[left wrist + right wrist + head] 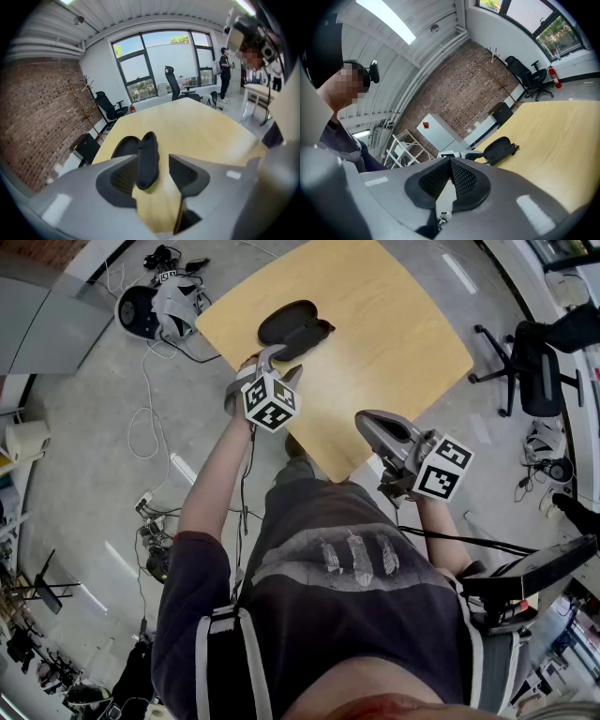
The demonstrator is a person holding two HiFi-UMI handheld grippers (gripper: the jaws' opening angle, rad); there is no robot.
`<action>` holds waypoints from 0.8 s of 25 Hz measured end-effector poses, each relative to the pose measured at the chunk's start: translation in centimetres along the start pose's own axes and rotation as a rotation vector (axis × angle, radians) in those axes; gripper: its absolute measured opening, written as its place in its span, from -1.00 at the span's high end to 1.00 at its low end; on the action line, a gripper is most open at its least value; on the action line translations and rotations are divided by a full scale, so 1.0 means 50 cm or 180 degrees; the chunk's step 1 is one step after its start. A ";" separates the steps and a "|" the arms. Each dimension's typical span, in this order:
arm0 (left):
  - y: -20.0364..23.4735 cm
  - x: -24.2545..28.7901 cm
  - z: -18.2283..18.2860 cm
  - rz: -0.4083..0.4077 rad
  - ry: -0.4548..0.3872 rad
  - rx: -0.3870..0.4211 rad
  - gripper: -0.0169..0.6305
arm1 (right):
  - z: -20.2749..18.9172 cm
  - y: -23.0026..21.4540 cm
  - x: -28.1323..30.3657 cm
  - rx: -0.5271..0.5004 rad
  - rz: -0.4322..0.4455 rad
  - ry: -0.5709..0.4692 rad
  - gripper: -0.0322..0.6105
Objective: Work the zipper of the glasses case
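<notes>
Glasses case point(293, 327) lies open on worktop point(394, 343), dead at 12 o'clock of my left tongs point(157, 163), lengthwise away, near end between half-spread jaws; right tongs point(450, 164) shut, empty, back at 4.

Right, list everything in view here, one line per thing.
glasses case: one, black, lying open on the table, one half standing up
table: one, light wood, in front of the person
office chairs: two, black, by the windows
cables: several, white and black, on the grey floor left of the table
cabinet: one, white, against the brick wall
bystander: one, dark clothes, standing near the windows
left gripper: one, grey, jaws apart around the case's raised half
right gripper: one, grey, jaws shut on nothing, by the table's near corner
</notes>
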State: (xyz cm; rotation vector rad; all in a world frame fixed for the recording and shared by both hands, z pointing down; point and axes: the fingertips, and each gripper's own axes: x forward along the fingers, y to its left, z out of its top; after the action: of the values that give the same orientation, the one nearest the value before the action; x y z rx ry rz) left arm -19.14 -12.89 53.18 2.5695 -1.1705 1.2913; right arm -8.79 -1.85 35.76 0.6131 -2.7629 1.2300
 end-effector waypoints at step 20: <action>-0.031 0.078 -0.044 -0.0211 0.0228 -0.0084 0.89 | -0.031 -0.063 -0.037 0.0150 -0.0241 -0.0002 0.89</action>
State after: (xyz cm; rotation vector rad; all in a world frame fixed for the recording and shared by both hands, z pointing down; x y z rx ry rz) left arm -18.19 -13.39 57.80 2.4989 -1.0735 1.3327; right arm -6.06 -2.01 38.64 0.7150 -2.6913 1.2822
